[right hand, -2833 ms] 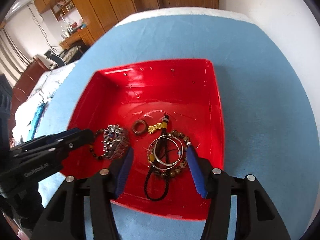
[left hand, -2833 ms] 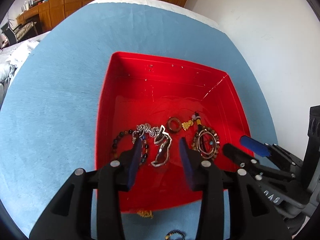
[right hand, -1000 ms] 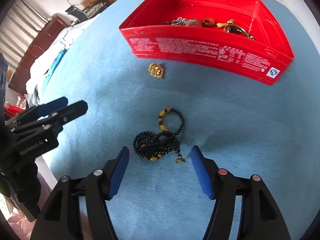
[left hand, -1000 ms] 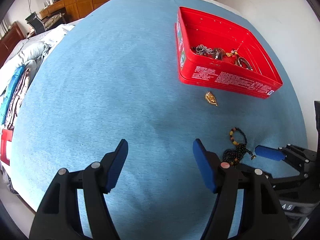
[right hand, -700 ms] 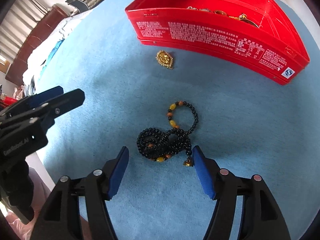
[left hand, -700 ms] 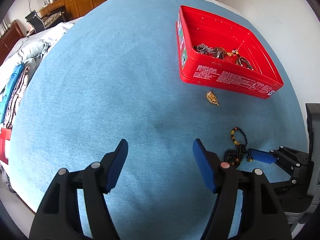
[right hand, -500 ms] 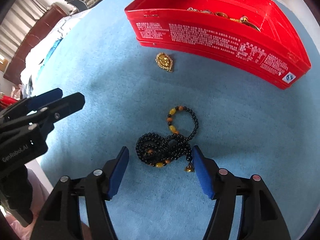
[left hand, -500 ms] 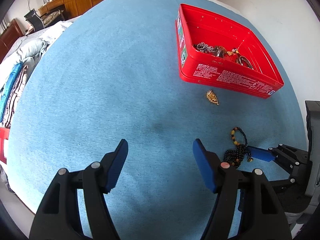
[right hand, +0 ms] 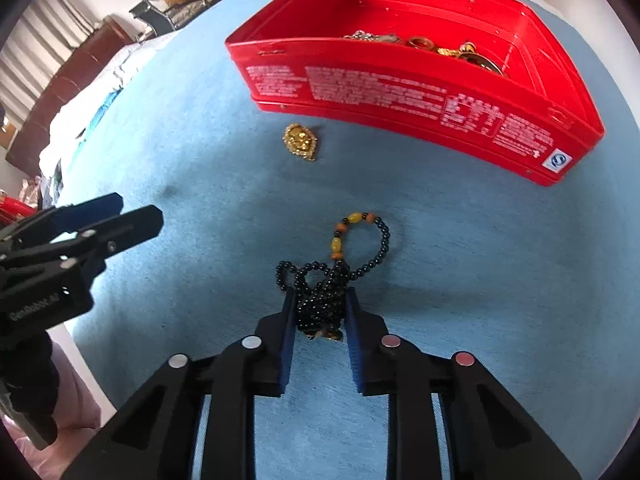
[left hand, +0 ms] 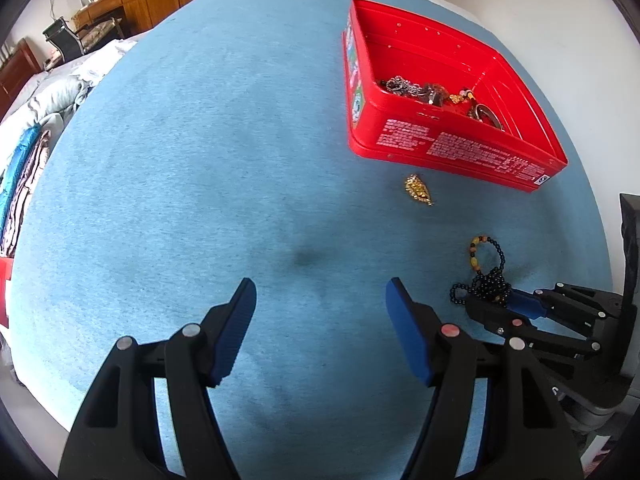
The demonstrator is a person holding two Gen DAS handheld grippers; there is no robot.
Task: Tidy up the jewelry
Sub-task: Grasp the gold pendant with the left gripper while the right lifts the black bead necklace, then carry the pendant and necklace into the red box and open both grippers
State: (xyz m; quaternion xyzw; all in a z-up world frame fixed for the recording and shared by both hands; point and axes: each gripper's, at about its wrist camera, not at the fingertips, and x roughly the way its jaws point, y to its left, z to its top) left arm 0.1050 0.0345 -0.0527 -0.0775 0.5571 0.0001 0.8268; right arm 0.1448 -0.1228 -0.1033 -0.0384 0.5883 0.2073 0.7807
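The right gripper (right hand: 320,316) is pinching the bunched black bead necklace (right hand: 326,280) lying on the blue cloth (right hand: 460,280), near the red tin (right hand: 400,88). The left gripper (left hand: 320,320) is hovering with jaws spread, holding nothing. Next, probably lifting the beads into the tin without trailing loops; 1 gold pendant (right hand: 301,141) is waiting outside.

The black bead necklace (right hand: 320,296) lies bunched between the right gripper's (right hand: 320,312) blue fingers, which press it from both sides; a loop with amber beads extends ahead. Farther ahead and left lies a gold pendant (right hand: 301,141) on the cloth. Beyond it, the red box (right hand: 400,92) holds chains, rings and bangles.
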